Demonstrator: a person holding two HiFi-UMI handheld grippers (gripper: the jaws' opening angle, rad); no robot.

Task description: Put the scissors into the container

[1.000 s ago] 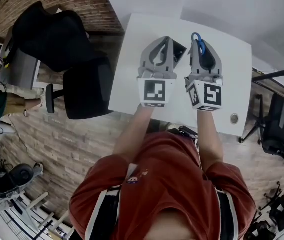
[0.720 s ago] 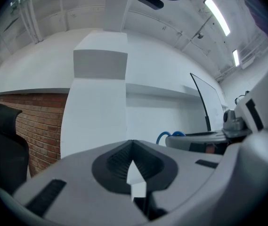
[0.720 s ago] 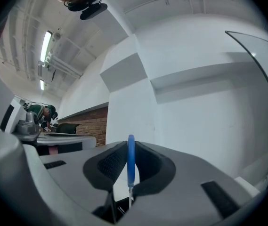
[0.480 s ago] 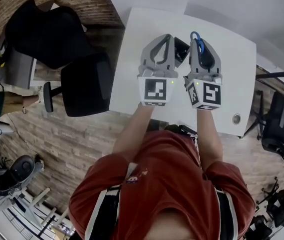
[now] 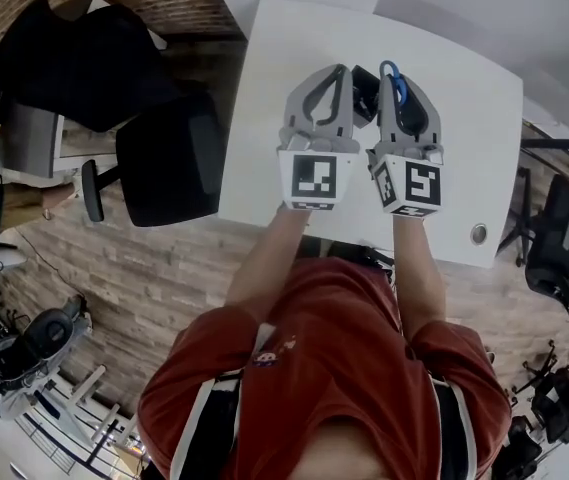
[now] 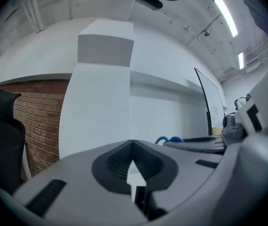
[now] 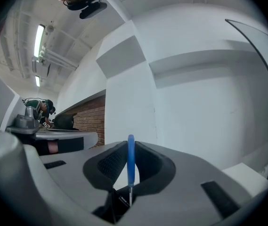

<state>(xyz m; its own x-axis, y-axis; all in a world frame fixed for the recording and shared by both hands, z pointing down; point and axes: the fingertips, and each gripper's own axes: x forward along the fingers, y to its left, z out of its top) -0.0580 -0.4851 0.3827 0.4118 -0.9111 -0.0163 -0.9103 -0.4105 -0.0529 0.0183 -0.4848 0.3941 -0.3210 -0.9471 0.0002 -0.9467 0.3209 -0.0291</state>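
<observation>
Over the white table (image 5: 274,108) I hold both grippers side by side. My right gripper (image 5: 396,74) is shut on the scissors, whose blue handle (image 5: 394,76) sticks out past the tips. In the right gripper view the blue handle (image 7: 131,161) stands edge-on between the pads of the right gripper (image 7: 131,147). My left gripper (image 5: 340,70) is shut, its tips (image 6: 133,144) meeting with nothing between them. A black container (image 5: 366,92) shows partly in the gap between the two grippers. From the left gripper view the blue scissor loops (image 6: 169,139) are seen to the right.
A black office chair (image 5: 154,158) stands left of the table, another chair (image 5: 554,253) at the far right. A round cable grommet (image 5: 478,234) sits near the table's front right corner. The floor has a brick pattern.
The grippers stay side by side with the scissors still held. The head view has shifted slightly, and the black container shows a little more between them.
</observation>
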